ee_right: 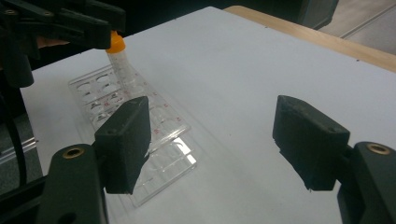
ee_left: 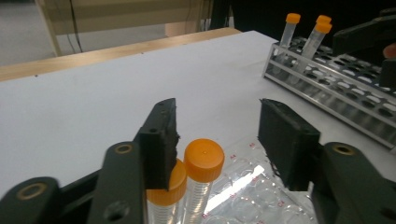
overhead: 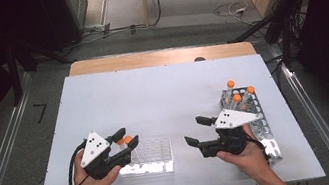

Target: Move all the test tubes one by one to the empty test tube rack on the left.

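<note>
On the white table, two orange-capped tubes stand in the clear rack, three in the metal rack; both tongs released.

Two forearms enter from the bottom edge of the high view, each hand wrapped around a black tool. The left hand sits in the lower left of centre, gripping the left tool, whose jaws point toward the upper right of the frame. In the left gripper view its two jaws stand apart, pressing on nothing. The right hand sits lower right of centre, holding the right tool with its jaws pointing left across the frame. In the right gripper view those jaws stand wide apart with nothing between them. A black cable loops down along the left wrist.
</note>
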Demonstrator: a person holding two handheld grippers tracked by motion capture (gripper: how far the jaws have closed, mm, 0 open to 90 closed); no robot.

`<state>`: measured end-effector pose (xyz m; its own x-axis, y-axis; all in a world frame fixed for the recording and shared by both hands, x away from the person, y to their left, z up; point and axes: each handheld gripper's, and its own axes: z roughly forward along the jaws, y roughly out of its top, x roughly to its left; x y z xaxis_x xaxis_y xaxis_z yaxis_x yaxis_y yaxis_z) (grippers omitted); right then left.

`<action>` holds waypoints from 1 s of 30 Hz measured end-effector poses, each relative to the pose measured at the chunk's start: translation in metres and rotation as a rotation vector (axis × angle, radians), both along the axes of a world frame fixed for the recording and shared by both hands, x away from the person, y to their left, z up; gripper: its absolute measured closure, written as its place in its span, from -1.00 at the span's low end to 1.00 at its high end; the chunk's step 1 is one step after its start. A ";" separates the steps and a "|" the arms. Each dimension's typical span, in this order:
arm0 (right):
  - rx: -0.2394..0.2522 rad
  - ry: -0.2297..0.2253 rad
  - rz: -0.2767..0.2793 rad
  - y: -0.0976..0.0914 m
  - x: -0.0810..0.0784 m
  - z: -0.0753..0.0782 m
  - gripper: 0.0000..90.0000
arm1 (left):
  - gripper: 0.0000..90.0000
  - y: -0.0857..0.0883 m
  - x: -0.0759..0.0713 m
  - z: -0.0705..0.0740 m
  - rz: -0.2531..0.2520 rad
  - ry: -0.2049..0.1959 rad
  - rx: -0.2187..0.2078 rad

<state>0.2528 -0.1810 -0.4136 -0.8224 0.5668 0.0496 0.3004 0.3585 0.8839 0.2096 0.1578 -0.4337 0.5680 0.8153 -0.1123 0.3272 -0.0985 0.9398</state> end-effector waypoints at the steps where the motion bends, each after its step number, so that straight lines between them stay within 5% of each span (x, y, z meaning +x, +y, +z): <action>1: 0.000 -0.001 -0.005 -0.001 0.000 0.001 -0.41 | -0.05 0.000 0.000 0.000 0.000 0.004 -0.006; 11: 0.003 -0.023 -0.087 -0.016 0.004 0.008 -0.42 | -0.42 0.000 -0.002 0.004 0.023 -0.016 -0.061; 19: 0.005 -0.096 -0.222 -0.051 0.011 0.018 -0.42 | -0.44 0.000 -0.003 0.004 0.036 -0.025 -0.056; 30: -0.008 -0.103 -0.410 -0.089 0.027 0.007 -0.42 | -0.46 -0.001 -0.002 0.003 0.044 -0.019 -0.053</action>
